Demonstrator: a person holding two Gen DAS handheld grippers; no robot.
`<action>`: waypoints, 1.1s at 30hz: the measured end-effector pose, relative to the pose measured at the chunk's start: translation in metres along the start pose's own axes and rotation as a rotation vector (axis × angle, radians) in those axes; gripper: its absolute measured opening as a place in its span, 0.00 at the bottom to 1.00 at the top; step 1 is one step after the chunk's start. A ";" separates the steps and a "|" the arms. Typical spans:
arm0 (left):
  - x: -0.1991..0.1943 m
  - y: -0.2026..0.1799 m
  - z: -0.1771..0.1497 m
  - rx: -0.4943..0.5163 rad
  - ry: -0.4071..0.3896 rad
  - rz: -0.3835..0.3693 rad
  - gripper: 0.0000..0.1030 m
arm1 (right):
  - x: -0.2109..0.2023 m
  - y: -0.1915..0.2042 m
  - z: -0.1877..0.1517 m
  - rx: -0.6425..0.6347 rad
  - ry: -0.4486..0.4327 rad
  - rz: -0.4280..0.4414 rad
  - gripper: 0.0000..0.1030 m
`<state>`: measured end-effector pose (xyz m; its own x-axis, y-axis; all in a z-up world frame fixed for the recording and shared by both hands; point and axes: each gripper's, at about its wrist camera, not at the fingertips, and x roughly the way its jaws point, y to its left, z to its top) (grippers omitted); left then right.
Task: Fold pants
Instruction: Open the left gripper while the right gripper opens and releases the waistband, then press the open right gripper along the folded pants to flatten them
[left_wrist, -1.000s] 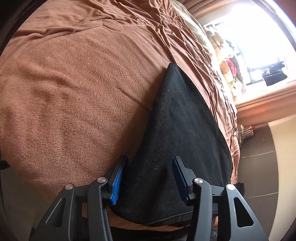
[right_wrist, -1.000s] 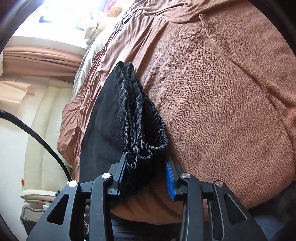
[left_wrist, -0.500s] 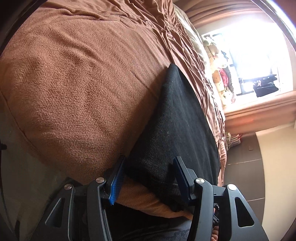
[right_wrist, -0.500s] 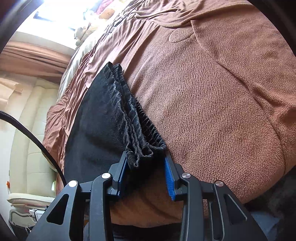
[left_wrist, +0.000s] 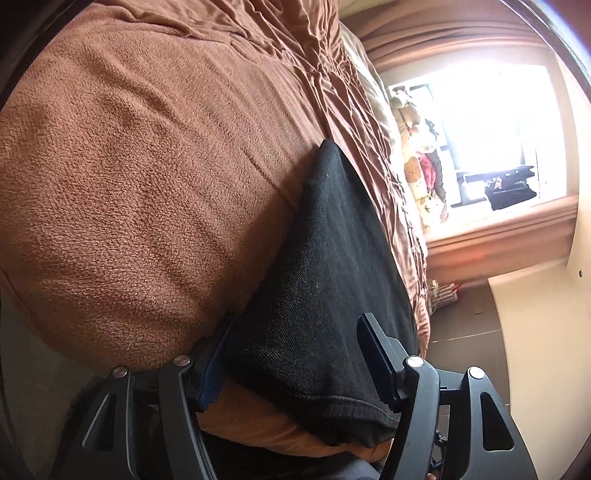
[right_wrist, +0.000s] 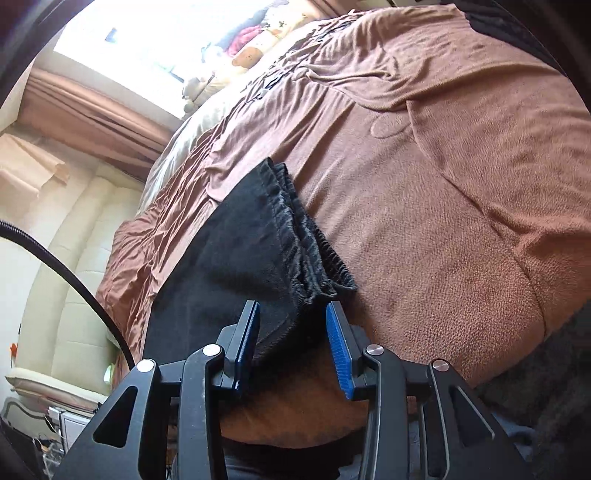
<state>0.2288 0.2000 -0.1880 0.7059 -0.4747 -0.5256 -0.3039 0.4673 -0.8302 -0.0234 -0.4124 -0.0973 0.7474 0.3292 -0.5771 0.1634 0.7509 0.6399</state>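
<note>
Black pants (left_wrist: 325, 277) lie folded into a long strip on the brown fleece blanket (left_wrist: 147, 166) at the bed's near edge. My left gripper (left_wrist: 295, 321) straddles their near hemmed end. Its jaws are opening, the cloth lies between them and the right pad stands clear of it. In the right wrist view the pants (right_wrist: 229, 258) end in a stacked elastic waistband (right_wrist: 314, 254) resting on the blanket (right_wrist: 443, 203). My right gripper (right_wrist: 291, 304) sits just behind that waistband, open. Dark cloth lies against its left pad (right_wrist: 247, 343), and a gap shows at the right pad.
A bright window (left_wrist: 491, 122) with brown curtains and stuffed toys (left_wrist: 417, 173) lies beyond the bed's far end. Dark floor (left_wrist: 465, 317) runs along one side of the bed. On the other side stand cream padded furniture (right_wrist: 62, 295) and a black cable (right_wrist: 74, 273).
The left jaws have spread wider around the pants' end. The right gripper has drawn back and up, so the waistband it straddled now lies ahead of its fingertips.
</note>
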 end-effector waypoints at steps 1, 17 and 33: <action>-0.003 0.002 -0.003 -0.003 -0.005 -0.005 0.64 | -0.001 0.007 -0.002 -0.024 0.002 0.010 0.34; -0.009 -0.013 -0.001 0.021 0.065 0.023 0.56 | 0.034 0.123 -0.045 -0.330 0.053 0.016 0.34; -0.005 -0.025 -0.012 0.062 -0.008 -0.027 0.56 | 0.119 0.187 -0.069 -0.490 0.196 -0.046 0.34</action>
<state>0.2251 0.1815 -0.1671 0.7187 -0.4816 -0.5015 -0.2447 0.5000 -0.8307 0.0515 -0.1930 -0.0816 0.6048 0.3552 -0.7128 -0.1621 0.9312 0.3264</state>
